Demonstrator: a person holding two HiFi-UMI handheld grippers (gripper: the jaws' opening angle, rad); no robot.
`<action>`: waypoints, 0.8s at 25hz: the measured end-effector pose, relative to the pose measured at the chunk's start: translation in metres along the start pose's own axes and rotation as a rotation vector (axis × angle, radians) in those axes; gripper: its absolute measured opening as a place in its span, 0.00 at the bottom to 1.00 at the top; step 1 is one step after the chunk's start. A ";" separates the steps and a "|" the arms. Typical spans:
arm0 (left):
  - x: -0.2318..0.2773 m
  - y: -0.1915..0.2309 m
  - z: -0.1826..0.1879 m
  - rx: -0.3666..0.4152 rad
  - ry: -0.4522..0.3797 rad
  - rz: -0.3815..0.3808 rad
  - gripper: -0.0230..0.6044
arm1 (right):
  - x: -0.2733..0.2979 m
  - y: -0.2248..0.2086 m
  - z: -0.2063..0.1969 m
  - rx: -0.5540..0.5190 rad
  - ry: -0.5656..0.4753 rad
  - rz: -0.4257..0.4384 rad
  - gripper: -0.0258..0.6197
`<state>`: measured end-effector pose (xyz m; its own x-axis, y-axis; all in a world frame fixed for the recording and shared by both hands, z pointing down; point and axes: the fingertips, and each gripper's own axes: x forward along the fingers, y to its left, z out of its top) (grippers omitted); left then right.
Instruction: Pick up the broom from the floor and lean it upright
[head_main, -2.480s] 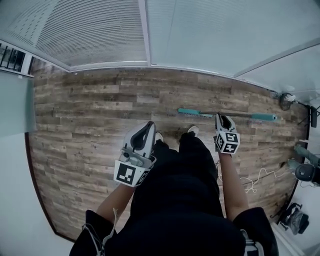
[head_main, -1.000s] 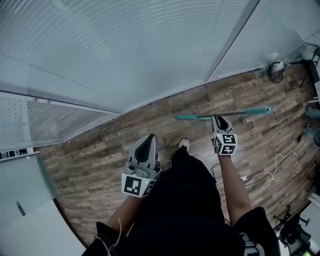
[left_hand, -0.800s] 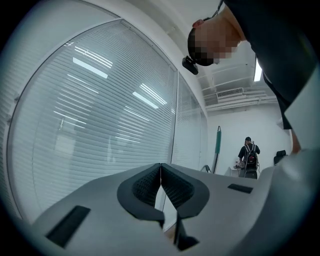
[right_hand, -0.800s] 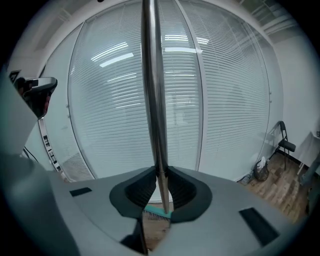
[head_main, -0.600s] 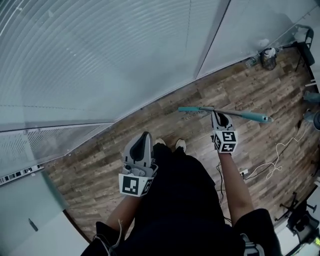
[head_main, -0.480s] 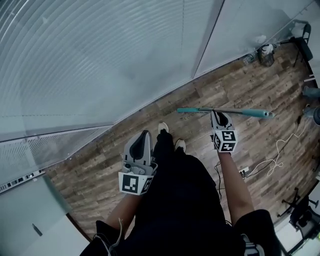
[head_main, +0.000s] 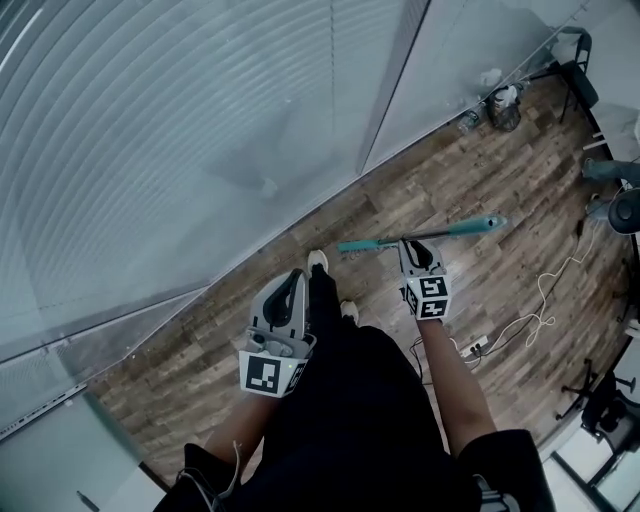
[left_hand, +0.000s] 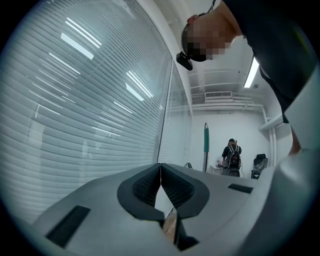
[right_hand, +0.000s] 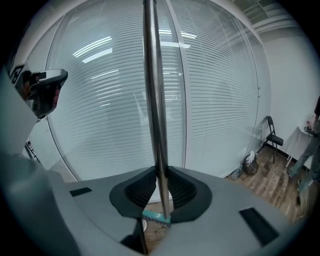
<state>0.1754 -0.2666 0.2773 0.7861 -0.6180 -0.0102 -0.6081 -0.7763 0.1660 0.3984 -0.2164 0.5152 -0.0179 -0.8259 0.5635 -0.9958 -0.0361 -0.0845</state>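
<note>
Right gripper (head_main: 414, 248), centre right, pinches the broom (head_main: 450, 231) mid-pole; left gripper (head_main: 291, 284) is closed, empty. Held at one point, it could pivot and strike the glass (head_main: 200, 150)

Cool, even brightness fills the room. A ceiling strip light (left_hand: 254, 74) throws glaring streaks across the slatted glass wall (head_main: 180, 150) (its lines bow hard toward every edge). Below that wall, the floor (head_main: 480, 280) shows only faint shadows.
</note>
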 end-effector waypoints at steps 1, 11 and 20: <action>0.002 0.003 -0.002 0.006 0.010 -0.007 0.07 | 0.006 0.004 -0.001 -0.008 0.006 0.004 0.17; 0.019 0.012 -0.038 0.042 0.095 -0.070 0.07 | 0.072 -0.006 -0.036 -0.019 0.090 0.001 0.17; 0.027 0.018 -0.106 -0.050 0.001 -0.071 0.07 | 0.161 -0.024 -0.154 -0.028 0.195 0.028 0.17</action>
<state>0.1976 -0.2836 0.3849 0.8271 -0.5617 -0.0225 -0.5448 -0.8108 0.2139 0.4061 -0.2624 0.7344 -0.0602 -0.7014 0.7102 -0.9967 0.0036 -0.0809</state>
